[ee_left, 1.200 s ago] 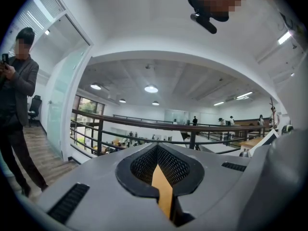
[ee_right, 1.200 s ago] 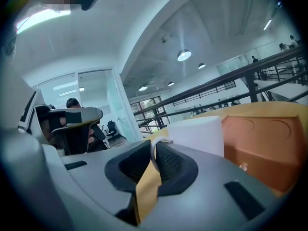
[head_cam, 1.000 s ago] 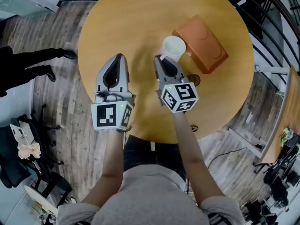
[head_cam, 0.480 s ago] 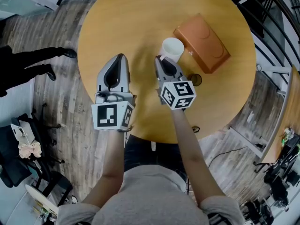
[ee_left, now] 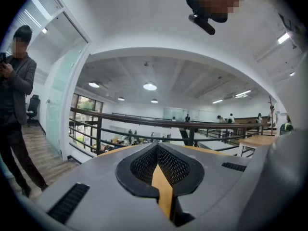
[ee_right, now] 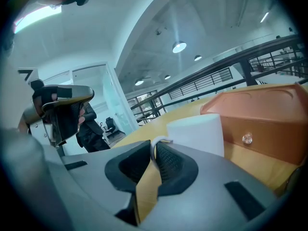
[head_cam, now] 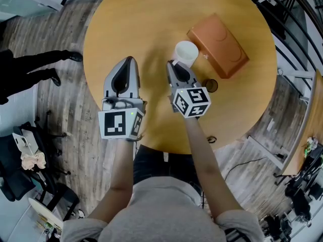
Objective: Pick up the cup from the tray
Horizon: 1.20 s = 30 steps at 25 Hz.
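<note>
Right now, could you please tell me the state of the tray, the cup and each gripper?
tray: lying flat on the table, nothing on it.
cup: upright, looks empty, beside the tray, not on it.
right gripper: jaws closed on the cup's thin white handle.
left gripper: jaws together, nothing between them.

A round wooden worktop (head_cam: 146, 19) stands on a floor (head_cam: 65, 130) of grey-brown planks. Beyond its far edge runs a black railing (ee_left: 144, 123), with a glass partition (ee_left: 62, 100) to the left. Round ceiling lights (ee_left: 149, 86) glow overhead. A person (ee_left: 17, 105) in dark clothes stands by the partition, and a second wooden table (head_cam: 309, 117) lies off the worktop's right edge.
</note>
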Motion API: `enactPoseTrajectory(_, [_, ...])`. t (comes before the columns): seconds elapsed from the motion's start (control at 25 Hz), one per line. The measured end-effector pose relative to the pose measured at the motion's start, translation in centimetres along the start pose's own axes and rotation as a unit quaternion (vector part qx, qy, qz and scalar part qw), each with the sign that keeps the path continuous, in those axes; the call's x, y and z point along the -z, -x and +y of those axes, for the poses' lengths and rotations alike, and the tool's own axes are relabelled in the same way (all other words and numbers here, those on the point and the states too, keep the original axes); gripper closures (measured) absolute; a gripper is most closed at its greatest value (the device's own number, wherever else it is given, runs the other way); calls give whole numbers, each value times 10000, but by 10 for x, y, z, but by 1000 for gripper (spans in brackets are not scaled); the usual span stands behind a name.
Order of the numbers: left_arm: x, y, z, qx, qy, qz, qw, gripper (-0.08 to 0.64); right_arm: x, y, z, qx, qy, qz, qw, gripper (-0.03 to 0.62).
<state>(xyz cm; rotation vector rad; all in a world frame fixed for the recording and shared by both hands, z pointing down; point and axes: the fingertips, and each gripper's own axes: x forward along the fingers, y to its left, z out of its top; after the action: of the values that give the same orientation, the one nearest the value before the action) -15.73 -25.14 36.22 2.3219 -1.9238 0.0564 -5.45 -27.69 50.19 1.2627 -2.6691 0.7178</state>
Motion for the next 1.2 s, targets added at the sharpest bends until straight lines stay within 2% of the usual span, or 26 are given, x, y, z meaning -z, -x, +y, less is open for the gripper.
enactPoseTrajectory(0.36, [4, -6, -4, 34, -16, 57, 10000, 557, 14, 0, 5, 85, -6, 29, 10000, 557])
enactPoseTrajectory(0.8, [10, -9, -6, 56, 38, 134, 9999, 557, 32, 2, -2, 449, -344, 280, 9980, 545])
enactPoseTrajectory(1.0, [11, -10, -9, 66, 72, 159, 9998, 557, 30, 0, 6, 542, -609, 285, 9963, 454])
enactPoseTrajectory(1.2, [12, -8, -9, 45, 73, 158, 9998, 557, 29, 2, 3, 813, -1004, 79, 9916, 448])
